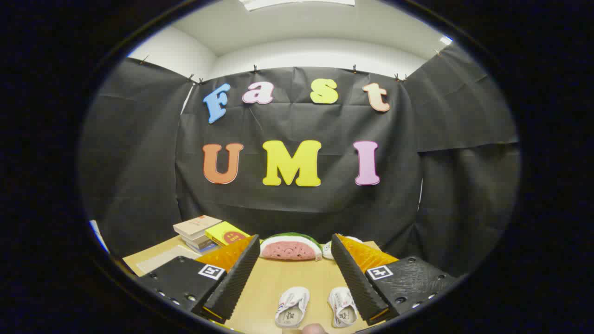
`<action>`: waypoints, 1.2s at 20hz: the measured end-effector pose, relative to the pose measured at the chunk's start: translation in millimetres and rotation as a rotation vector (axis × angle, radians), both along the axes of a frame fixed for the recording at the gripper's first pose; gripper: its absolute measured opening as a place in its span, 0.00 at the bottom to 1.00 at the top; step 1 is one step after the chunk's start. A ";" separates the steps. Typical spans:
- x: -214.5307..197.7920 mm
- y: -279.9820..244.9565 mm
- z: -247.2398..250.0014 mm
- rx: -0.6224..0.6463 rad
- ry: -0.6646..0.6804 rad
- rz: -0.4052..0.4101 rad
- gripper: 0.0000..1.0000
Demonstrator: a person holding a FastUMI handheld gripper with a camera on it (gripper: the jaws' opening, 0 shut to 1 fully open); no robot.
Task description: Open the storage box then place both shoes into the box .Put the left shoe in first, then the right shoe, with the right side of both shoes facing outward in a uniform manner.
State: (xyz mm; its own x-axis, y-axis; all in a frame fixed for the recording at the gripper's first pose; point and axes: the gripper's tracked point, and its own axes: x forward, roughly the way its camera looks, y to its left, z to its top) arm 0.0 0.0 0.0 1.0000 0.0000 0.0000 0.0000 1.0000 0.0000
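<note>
Two small white shoes lie on the wooden table [287, 283], toes pointing away from me. The left-hand shoe [292, 306] and the right-hand shoe [343, 306] rest side by side between the two fingers, low and close in. My gripper [295, 246] stands open above the table with nothing between its fingers. The storage box is hidden from me.
A watermelon-slice plush [291, 247] lies beyond the fingertips, with a small white round object [330, 249] just to its right. A stack of books [198, 233] and a yellow box [227, 233] sit at the back left. A fingertip [314, 329] shows near the shoes.
</note>
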 end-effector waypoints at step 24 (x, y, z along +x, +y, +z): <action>15.7 16.5 8.2 0.063 0.025 0.094 0.95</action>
